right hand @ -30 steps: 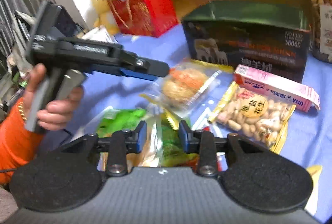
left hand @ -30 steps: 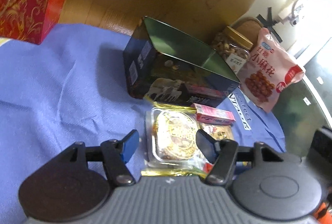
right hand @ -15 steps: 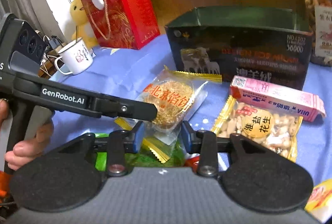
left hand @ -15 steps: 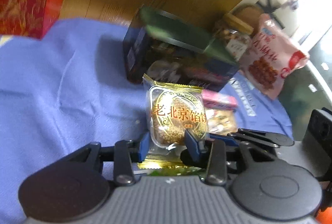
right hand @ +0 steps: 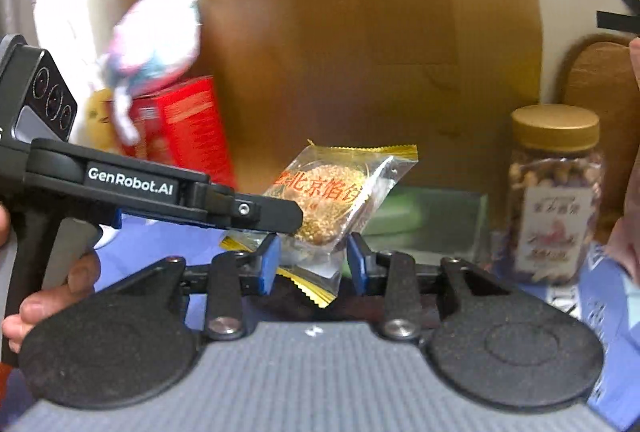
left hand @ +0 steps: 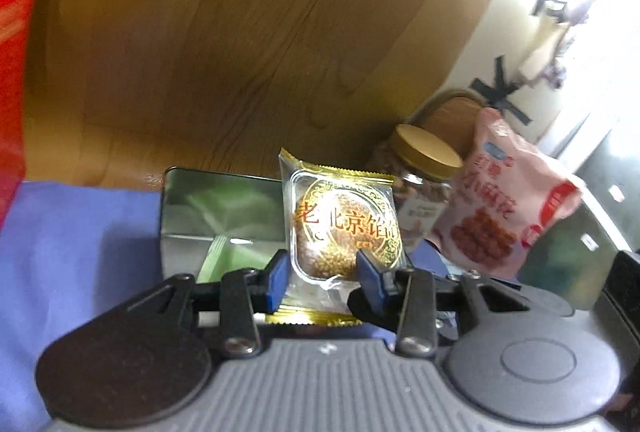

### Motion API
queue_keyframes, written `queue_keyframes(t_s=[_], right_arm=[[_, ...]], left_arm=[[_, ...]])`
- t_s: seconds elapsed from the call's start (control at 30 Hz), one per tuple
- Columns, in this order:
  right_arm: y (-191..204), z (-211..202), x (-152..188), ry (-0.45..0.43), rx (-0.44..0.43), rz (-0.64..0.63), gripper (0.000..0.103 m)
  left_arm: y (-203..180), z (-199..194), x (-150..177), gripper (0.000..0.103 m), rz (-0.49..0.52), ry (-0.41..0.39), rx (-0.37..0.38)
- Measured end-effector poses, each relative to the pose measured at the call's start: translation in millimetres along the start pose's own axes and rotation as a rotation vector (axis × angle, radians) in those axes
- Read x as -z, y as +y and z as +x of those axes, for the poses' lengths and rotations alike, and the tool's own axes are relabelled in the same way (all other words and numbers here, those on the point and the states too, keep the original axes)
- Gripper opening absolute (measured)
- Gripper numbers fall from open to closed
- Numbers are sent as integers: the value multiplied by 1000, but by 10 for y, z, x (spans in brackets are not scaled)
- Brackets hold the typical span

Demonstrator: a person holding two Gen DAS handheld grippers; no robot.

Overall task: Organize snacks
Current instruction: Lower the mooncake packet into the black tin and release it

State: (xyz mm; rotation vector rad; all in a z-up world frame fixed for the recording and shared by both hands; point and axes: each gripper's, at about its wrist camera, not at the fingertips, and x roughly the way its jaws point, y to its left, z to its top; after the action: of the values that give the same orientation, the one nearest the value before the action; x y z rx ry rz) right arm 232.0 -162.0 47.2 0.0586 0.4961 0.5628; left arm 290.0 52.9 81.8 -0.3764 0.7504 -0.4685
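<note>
My left gripper (left hand: 322, 274) is shut on a gold-edged clear packet with a round pastry (left hand: 342, 224) and holds it upright in the air, just in front of the open dark box with a green inside (left hand: 208, 216). In the right wrist view the left gripper (right hand: 280, 220) shows side-on, holding the same packet (right hand: 332, 199) above the box (right hand: 424, 216). My right gripper (right hand: 312, 264) is partly open and empty, low and just behind the packet.
A nut jar with a gold lid (left hand: 424, 183) and a pink snack bag (left hand: 504, 199) stand right of the box; the jar also shows in the right wrist view (right hand: 554, 191). A red gift box (right hand: 184, 135) with a plush toy (right hand: 156, 39) stands at the left. Blue cloth (left hand: 72, 252) covers the table.
My left gripper closed on the pastry packet and lifted it off the cloth toward the box. My right gripper rose and tilted up; the snacks on the cloth dropped out of view.
</note>
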Motion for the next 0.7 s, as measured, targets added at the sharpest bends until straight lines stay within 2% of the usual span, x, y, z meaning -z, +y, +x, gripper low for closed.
queue_keyframes(t_s=[0.07,0.1,0.17,0.23,0.27,0.3,0.37,0.47,0.53,0.57,0.7], right_arm=[[-135,90,-9,17,31,-7,40],[-166,152,-7,27,45,-15,41],[-202,193,20,22,90,-29,45],[-281,65,74,-24,112,0,48],[-357,-56,112,-63,117,43,48],[-438,-148,144,-102,122,90,51],[-650,-300,246,-148,153,191,54],[-844,-202,331,-85,167,293,54],[-922,-72,368,-32,111,361,57],[-938,-25,390,-19,68,392,59],[-759,-70,396,-3,77,375,59]], left_arm=[[35,142,1,37,-11,12,-9],[50,202,6,41,-22,17,-26],[82,177,36,43,-24,11,-35],[115,-22,103,46,-9,-56,-40],[147,-128,126,51,-9,-106,-61],[187,-252,160,59,-21,-169,-105],[301,-359,202,64,-68,-217,-181],[469,-223,228,63,-132,-121,-209],[518,-85,282,51,-152,-41,-190],[521,-46,309,51,-158,-18,-172],[418,-95,370,51,-131,-25,-235]])
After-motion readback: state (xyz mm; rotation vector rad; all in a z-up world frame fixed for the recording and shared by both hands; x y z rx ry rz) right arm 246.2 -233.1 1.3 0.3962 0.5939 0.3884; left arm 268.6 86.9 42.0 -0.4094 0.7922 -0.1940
